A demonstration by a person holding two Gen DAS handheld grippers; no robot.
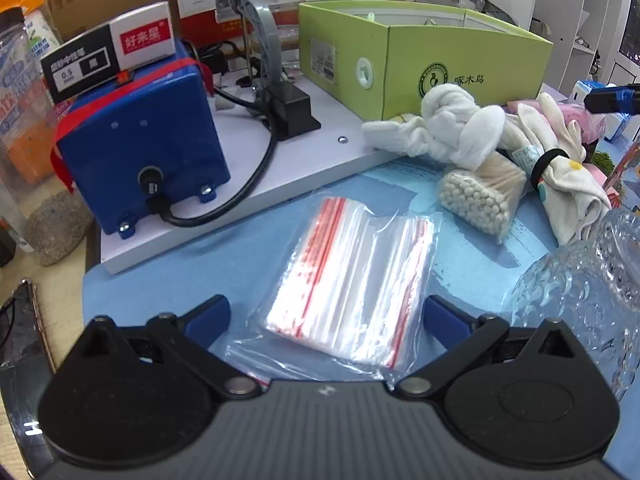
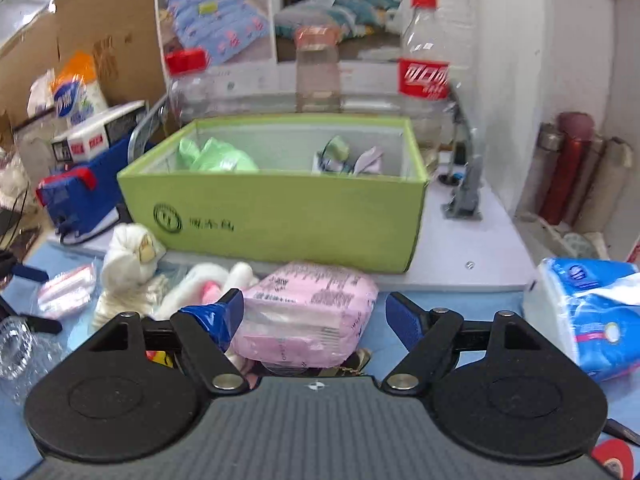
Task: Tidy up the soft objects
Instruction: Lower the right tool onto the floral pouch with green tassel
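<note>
My left gripper [image 1: 327,314] is open, its blue fingers on either side of a stack of clear zip bags [image 1: 352,280] with red strips on the blue mat. My right gripper [image 2: 316,312] is open around a pink tissue pack [image 2: 308,312]; the left finger touches it. White knotted socks [image 1: 452,128] and a sock bundle with a black band [image 1: 560,168] lie before the green box [image 1: 464,68]. In the right wrist view the green box [image 2: 280,216] holds green and pale soft items [image 2: 216,158]; the white socks [image 2: 132,256] lie at its left.
A bag of cotton swabs [image 1: 480,196] lies by the socks. A blue machine [image 1: 140,152] with a cable stands on a white board. A glass jar [image 1: 592,280] is at right. A blue tissue pack [image 2: 592,312] and bottles [image 2: 424,68] stand near the box.
</note>
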